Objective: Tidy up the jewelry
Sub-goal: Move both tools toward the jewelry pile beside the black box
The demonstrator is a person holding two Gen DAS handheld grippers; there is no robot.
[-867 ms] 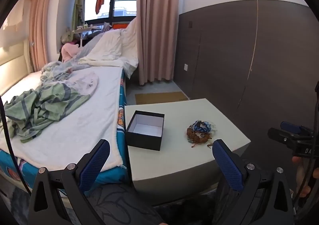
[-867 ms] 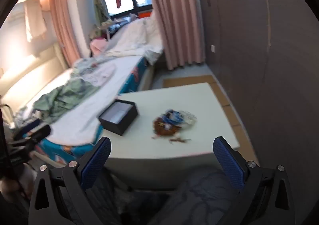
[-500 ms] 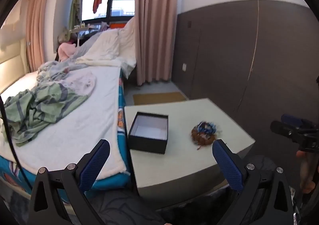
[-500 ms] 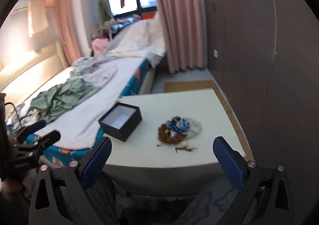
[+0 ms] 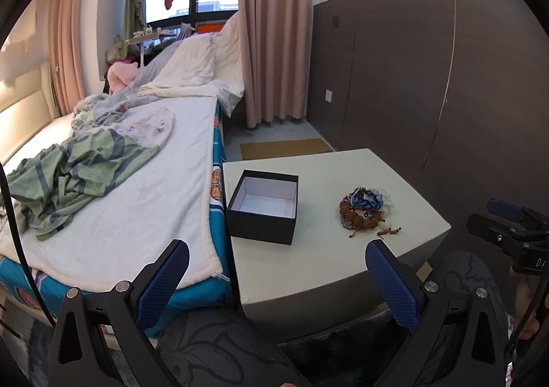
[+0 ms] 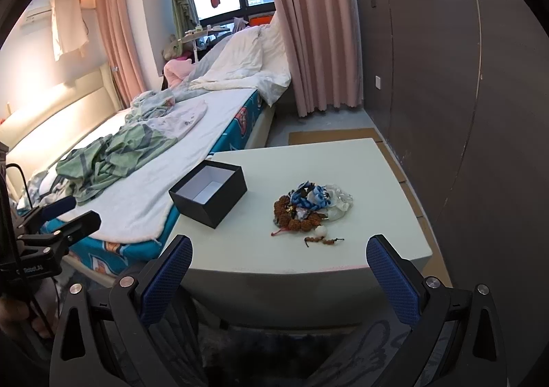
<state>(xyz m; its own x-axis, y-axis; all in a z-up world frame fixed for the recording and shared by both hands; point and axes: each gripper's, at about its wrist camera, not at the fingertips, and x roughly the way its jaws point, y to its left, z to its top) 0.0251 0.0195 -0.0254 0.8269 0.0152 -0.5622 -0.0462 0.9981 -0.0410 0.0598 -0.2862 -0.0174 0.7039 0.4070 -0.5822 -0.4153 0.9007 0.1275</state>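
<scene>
A pile of jewelry [image 5: 363, 210] with brown bead bracelets, blue pieces and clear pieces lies on a pale low table [image 5: 319, 260]. It also shows in the right wrist view [image 6: 308, 206]. An open black box [image 5: 263, 201] with a white inside stands to its left, empty; it also shows in the right wrist view [image 6: 209, 191]. My left gripper [image 5: 278, 270] is open and empty, short of the table's near edge. My right gripper [image 6: 278, 265] is open and empty, just before the near edge, in front of the jewelry.
A bed [image 5: 137, 181] with a white blanket and crumpled green clothes abuts the table's left side. A dark panelled wall [image 5: 446, 95] runs along the right. Pink curtains [image 5: 274, 30] hang at the back. The table [image 6: 308, 160] also shows in the right wrist view.
Both grippers have moved closer to the table, so box and jewelry look larger. The right view has steadied and tilted down toward the jewelry. Both stay open.
</scene>
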